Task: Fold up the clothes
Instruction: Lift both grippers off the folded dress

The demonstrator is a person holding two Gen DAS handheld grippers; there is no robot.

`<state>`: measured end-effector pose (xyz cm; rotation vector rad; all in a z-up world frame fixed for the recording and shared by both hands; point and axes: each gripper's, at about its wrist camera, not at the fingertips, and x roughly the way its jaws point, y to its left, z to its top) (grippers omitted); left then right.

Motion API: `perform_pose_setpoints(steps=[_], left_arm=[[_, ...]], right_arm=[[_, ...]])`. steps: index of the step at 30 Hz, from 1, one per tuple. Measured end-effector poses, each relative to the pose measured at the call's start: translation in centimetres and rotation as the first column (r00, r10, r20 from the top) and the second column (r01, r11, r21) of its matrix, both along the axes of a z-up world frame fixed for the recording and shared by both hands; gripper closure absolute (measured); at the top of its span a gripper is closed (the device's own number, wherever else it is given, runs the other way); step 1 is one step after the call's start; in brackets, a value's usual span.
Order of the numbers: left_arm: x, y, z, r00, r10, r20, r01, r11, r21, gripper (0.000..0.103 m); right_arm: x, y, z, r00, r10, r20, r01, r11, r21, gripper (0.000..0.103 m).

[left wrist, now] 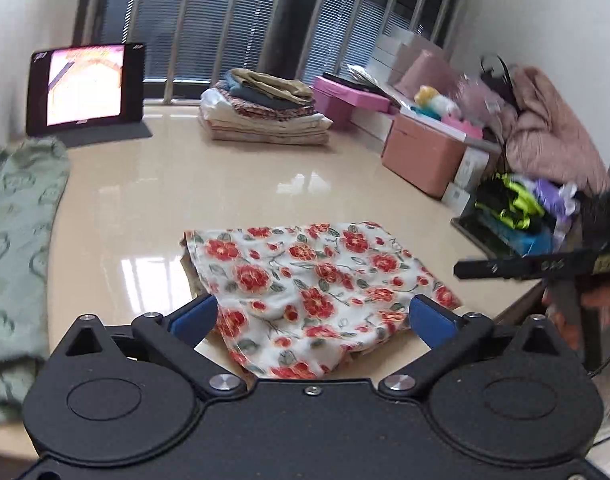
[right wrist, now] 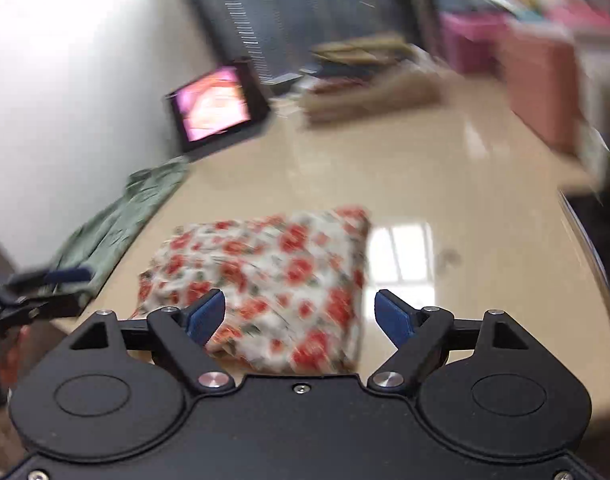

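Folded floral cloth (left wrist: pixel 317 292) lies on the surface (left wrist: pixel 225 184). Left gripper (left wrist: pixel 313 318) and right gripper (right wrist: pixel 301 316): fingers spread, holding nothing.

No legible text, label, brand or number anywhere; marks on the black bar of the other handheld gripper (left wrist: pixel 545 266) are too blurred to read.

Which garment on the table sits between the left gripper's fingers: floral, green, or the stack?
The floral cloth, red roses on white. The green garment lies off left; the folded stack sits far back by the window.
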<state>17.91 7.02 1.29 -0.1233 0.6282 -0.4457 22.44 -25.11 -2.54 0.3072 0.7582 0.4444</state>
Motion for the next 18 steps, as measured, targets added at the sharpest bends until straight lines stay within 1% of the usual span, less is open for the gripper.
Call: perform_pose_setpoints(steps=[1, 3, 4, 6, 8, 10, 11, 12, 13, 15, 18], left_arm=[[-0.2, 0.0, -0.1, 1.0, 0.005, -0.003, -0.005, 1.0, -0.009, 0.0], [-0.1, -0.4, -0.1, 1.0, 0.001, -0.005, -0.001, 1.0, -0.017, 0.0], [0.0, -0.6, -0.1, 1.0, -0.002, -0.005, 0.002, 1.0, -0.022, 0.0], [0.1, -0.9, 0.0, 1.0, -0.007, -0.007, 0.007, 1.0, -0.03, 0.0], [0.3, -1.3, 0.0, 1.0, -0.012, -0.009, 0.012, 0.999, -0.038, 0.0], [0.5, -1.7, 0.0, 1.0, -0.018, -0.01, 0.017, 0.999, -0.046, 0.0], [0.6, -1.9, 0.1, 1.0, -0.021, -0.011, 0.02, 0.999, -0.05, 0.0], [0.8, -2.2, 0.3, 1.0, -0.018, -0.015, 0.017, 0.998, -0.057, 0.0], [1.2, -2.5, 0.6, 1.0, -0.014, -0.023, 0.012, 0.998, -0.061, 0.0], [1.9, -3.2, 1.3, 1.0, -0.009, -0.025, 0.007, 0.998, -0.069, 0.0], [2.8, -4.6, 2.3, 1.0, -0.017, -0.022, 0.016, 0.999, -0.052, 0.0]], right_arm=[[-0.1, -0.4, -0.6, 0.999, -0.032, -0.04, 0.033, 0.999, 0.036, 0.02], [-0.2, -0.9, -1.6, 0.991, -0.088, -0.102, 0.097, 0.991, 0.089, 0.027], [-0.2, -0.9, -2.0, 0.986, -0.114, -0.121, 0.126, 0.988, 0.089, 0.03], [-0.2, -0.7, -2.4, 0.977, -0.168, -0.128, 0.179, 0.981, 0.076, 0.045], [0.0, -0.7, -2.6, 0.968, -0.205, -0.144, 0.218, 0.972, 0.082, 0.053], [0.3, -0.6, -2.9, 0.962, -0.218, -0.166, 0.235, 0.967, 0.094, 0.062], [0.5, -0.5, -3.0, 0.96, -0.219, -0.174, 0.237, 0.968, 0.087, 0.069], [0.6, -0.2, -3.0, 0.959, -0.218, -0.18, 0.235, 0.969, 0.079, 0.075], [0.7, 0.0, -3.0, 0.959, -0.215, -0.186, 0.232, 0.97, 0.074, 0.077], [1.0, 0.5, -3.0, 0.958, -0.205, -0.201, 0.222, 0.973, 0.068, 0.087], [1.0, 0.7, -3.2, 0.955, -0.208, -0.213, 0.227, 0.971, 0.07, 0.099]])
